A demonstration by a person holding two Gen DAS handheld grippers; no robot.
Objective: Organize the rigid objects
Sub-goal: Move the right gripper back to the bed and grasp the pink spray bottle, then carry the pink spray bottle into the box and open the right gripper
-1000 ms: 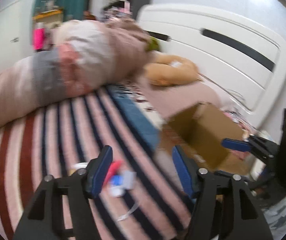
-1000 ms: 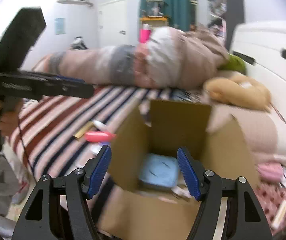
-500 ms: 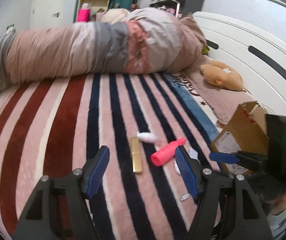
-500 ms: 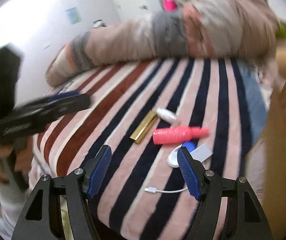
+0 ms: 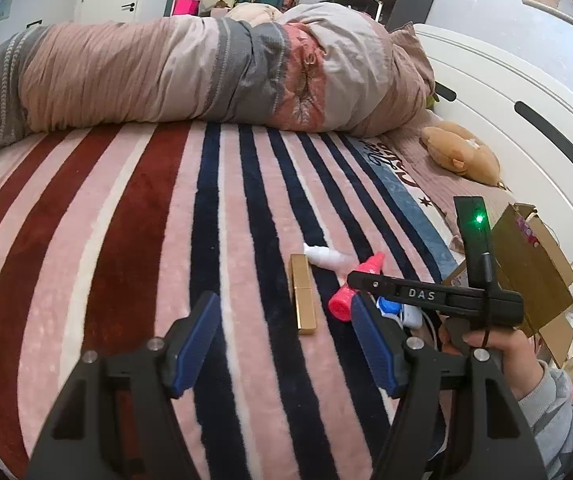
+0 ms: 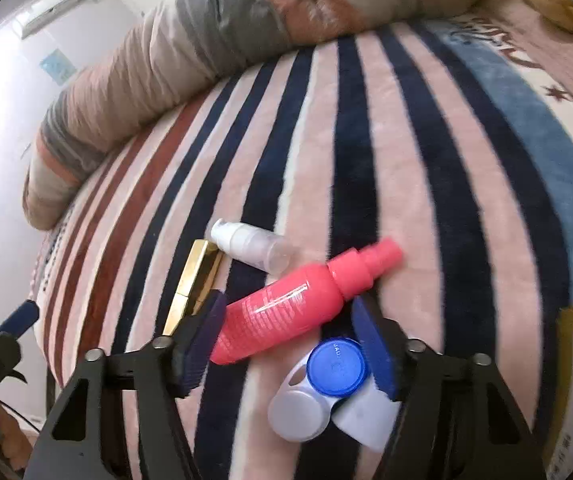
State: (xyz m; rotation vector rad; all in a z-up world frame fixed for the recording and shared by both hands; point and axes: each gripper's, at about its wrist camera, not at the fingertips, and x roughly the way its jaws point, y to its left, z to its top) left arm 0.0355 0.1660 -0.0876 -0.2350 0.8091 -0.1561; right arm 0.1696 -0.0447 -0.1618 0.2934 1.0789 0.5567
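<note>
A pink spray bottle (image 6: 286,304) lies slantwise on the striped blanket (image 6: 406,160), between the pads of my right gripper (image 6: 288,304). Its jaws are closing around the bottle, with the pads close beside it and not clearly pressing. Left of it lie a gold tube (image 6: 194,284) and a small white pump bottle (image 6: 250,246). A lens case with a blue cap (image 6: 336,366) sits just under the right pad. My left gripper (image 5: 283,304) hovers open over the blanket, nothing between its fingers. Ahead of it are the gold tube (image 5: 301,292) and the pink spray bottle (image 5: 350,288).
An open cardboard box (image 5: 530,264) stands at the bed's right edge, behind the hand (image 5: 506,356) that holds the right gripper. A rolled duvet (image 5: 206,76) runs across the far side. A plush toy (image 5: 462,156) lies by the white headboard (image 5: 526,128).
The right gripper swung left from above the box, came down over the pink bottle and narrowed around it. The left gripper turned toward the objects and sank, then held still.
</note>
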